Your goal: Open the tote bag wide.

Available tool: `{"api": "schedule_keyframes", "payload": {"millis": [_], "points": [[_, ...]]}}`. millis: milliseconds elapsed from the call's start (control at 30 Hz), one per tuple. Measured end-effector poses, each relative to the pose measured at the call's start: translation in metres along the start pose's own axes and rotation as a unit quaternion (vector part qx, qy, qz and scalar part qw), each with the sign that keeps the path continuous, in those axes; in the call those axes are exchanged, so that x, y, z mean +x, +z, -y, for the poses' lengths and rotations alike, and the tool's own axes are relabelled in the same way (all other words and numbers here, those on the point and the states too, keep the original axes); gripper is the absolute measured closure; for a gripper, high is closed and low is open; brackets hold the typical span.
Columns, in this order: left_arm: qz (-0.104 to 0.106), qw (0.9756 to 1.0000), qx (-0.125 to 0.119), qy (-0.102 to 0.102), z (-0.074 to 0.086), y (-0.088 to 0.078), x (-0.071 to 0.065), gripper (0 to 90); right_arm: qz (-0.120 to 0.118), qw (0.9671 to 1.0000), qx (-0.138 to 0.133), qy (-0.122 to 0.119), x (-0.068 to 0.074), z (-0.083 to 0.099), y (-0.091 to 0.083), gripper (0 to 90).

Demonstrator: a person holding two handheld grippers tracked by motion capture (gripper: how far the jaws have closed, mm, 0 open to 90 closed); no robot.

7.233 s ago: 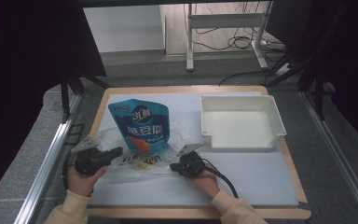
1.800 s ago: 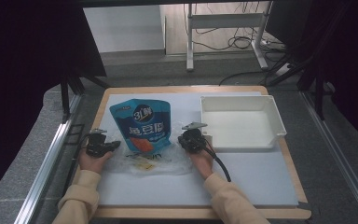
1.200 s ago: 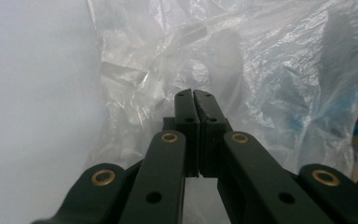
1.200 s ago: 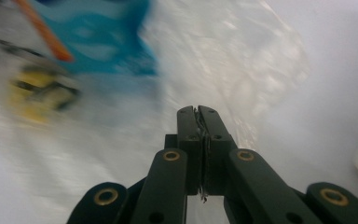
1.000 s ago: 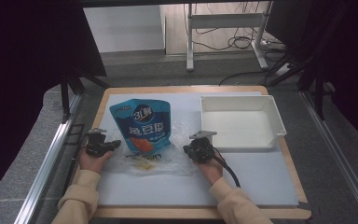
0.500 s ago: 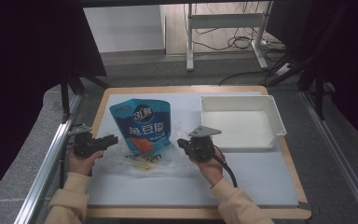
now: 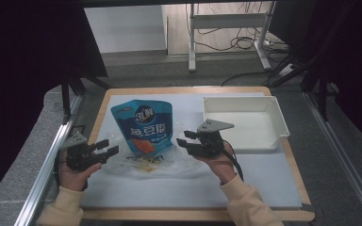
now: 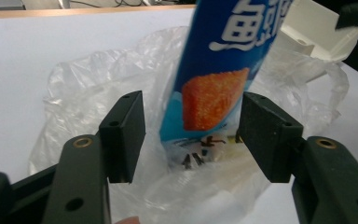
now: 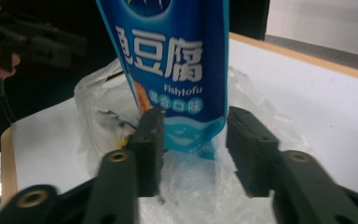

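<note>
The left claw hung released beside the clear plastic bag, its jaws having just been opening with nothing pinched. The blue snack pouch stood half inside that bag on the surface. Unsupported, it could topple or slide out. The right claw, jaws likewise just opened, gripped nothing.

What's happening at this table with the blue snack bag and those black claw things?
A person sits at the table with a two-jaw gripper in each hand. A blue fish tofu pouch stands with its bottom inside a clear plastic bag. The left gripper and right gripper flank the bag; the jaws of both have just been opening and grip nothing, so the bag looks just released. A white tray sits off to one side.
</note>
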State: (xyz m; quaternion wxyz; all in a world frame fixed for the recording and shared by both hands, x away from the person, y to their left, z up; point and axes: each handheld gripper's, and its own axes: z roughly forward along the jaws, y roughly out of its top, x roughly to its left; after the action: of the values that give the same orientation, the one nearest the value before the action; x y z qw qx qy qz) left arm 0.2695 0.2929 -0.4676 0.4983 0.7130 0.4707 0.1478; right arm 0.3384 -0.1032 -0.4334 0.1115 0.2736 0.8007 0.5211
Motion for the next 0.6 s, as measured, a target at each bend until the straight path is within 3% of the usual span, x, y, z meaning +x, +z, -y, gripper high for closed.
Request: {"api": "schedule_keyframes", "payload": {"millis": [233,600], "points": [[-0.012,0.9999,0.006,0.009,0.002,0.001,-0.01,35.6,-0.003,1.0,-0.003,-0.005,-0.006,-0.007,0.001,41.9],[-0.006,0.9999,0.013,0.008,-0.002,0.006,-0.014,34.0,0.0,0.9999,-0.011,0.005,-0.011,-0.01,0.004,38.5]]}}
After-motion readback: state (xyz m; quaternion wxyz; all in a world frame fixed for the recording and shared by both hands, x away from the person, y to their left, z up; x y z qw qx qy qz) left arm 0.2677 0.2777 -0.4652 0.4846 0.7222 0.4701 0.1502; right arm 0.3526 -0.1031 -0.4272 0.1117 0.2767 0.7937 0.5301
